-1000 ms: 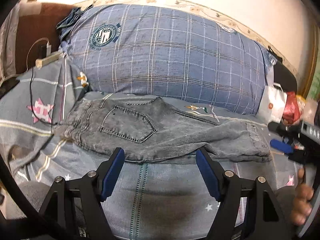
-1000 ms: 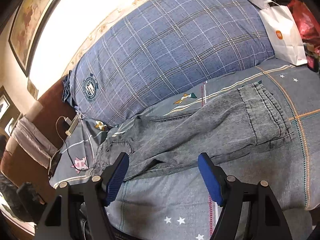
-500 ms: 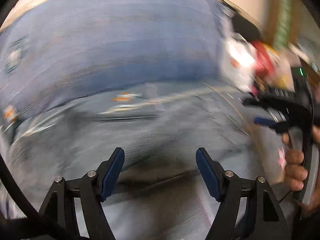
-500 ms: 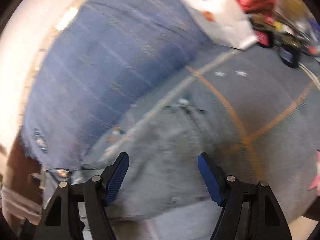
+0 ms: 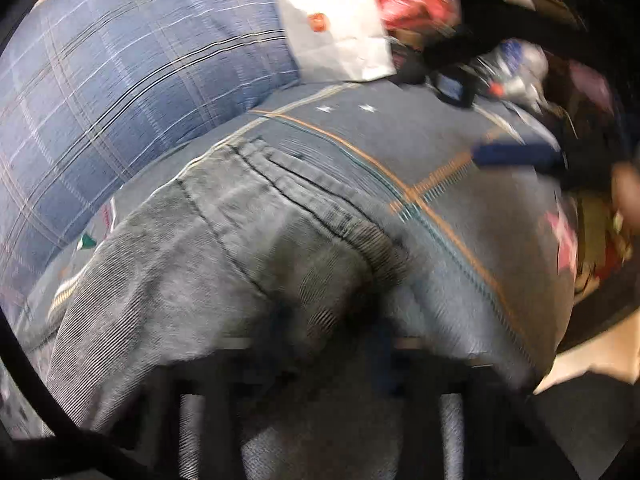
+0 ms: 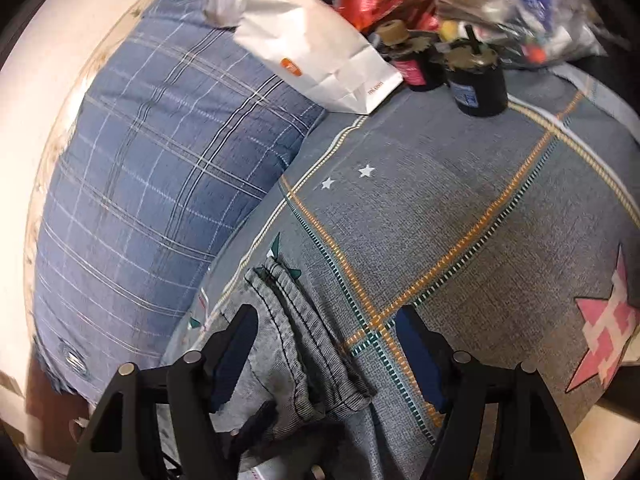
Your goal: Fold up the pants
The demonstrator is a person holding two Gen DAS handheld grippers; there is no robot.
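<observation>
Here, through the left wrist view, I see the grey pants lying on the bed, hem end filling the frame beside the blue plaid pillow. My left tongs are a blur; I cannot tell their state. Through the right wrist view, the right tongs stand spread wide over the pants' hem on the bed, gripping nothing. A white paper bag leans against the pillow.

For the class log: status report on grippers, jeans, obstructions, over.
Right gripper open, straddling jeans hem. Left gripper blurred, state unclear. Jeans flat on bedspread. White bag, black jars beyond.
</observation>
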